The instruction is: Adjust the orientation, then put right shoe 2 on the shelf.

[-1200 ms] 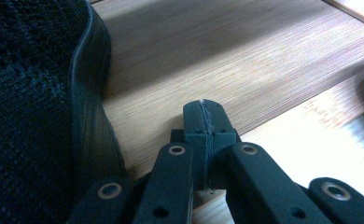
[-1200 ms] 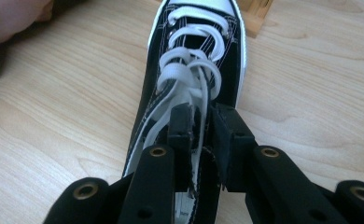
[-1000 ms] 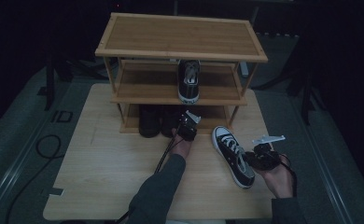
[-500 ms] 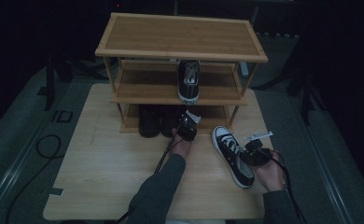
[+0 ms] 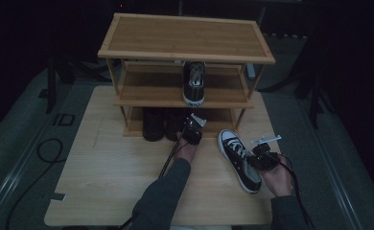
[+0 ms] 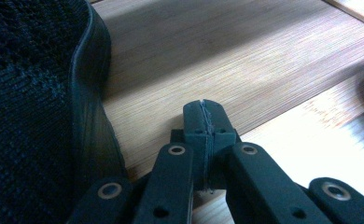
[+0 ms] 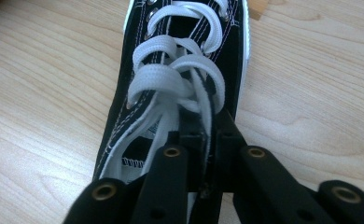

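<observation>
A three-tier wooden shoe rack (image 5: 185, 36) stood across the upper middle of the high view, on a pale wooden table (image 5: 103, 167) that filled the lower half. One black sneaker (image 5: 194, 84) sat on the middle shelf, toe toward the camera, and a pair of dark shoes (image 5: 158, 124) stood on the bottom shelf at centre; the rack was probably being stocked one shoe at a time.

In the lower right lay the matching sneaker (image 5: 240, 155), flat on its sole, toe angled toward the rack. It was black canvas with a white rubber toe cap and sole edge, and wide white laces (image 7: 171, 77) tied loosely over the tongue.

The right gripper (image 5: 264, 158) sat at that sneaker's opening. In the right gripper view its jaws were pressed together around the tongue and laces, likely the easiest part to lift by.

The left gripper (image 5: 192, 132), at centre by the bottom shelf, had its jaws together on nothing, beside a dark mesh shoe (image 6: 35, 107), seemingly idle.
</observation>
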{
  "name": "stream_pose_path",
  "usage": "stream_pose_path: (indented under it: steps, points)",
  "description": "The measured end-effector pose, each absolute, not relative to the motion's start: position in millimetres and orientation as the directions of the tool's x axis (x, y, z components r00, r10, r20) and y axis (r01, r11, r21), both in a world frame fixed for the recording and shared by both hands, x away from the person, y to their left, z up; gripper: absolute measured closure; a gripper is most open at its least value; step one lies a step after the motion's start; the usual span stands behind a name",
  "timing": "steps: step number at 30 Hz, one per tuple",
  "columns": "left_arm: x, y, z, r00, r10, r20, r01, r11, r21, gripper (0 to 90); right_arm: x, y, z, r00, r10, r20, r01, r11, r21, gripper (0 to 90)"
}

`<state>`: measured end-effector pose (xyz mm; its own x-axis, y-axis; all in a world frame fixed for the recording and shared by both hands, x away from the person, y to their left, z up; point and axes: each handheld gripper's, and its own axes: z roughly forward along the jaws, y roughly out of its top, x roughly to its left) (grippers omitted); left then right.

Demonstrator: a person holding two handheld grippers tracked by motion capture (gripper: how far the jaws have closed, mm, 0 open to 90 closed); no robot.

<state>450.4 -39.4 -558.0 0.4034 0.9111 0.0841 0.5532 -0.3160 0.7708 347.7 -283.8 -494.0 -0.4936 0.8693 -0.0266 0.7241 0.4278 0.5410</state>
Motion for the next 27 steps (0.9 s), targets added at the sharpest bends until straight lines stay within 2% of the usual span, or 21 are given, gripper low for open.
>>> stream_pose_path:
  steps: [27]
  points:
    - [449.9,-40.0,-558.0,0.402,0.911,0.093,0.551,-0.322,0.77,89.6,348.5,-292.1,-490.9,-0.5,0.866,0.031,0.718,0.395,0.573,88.6]
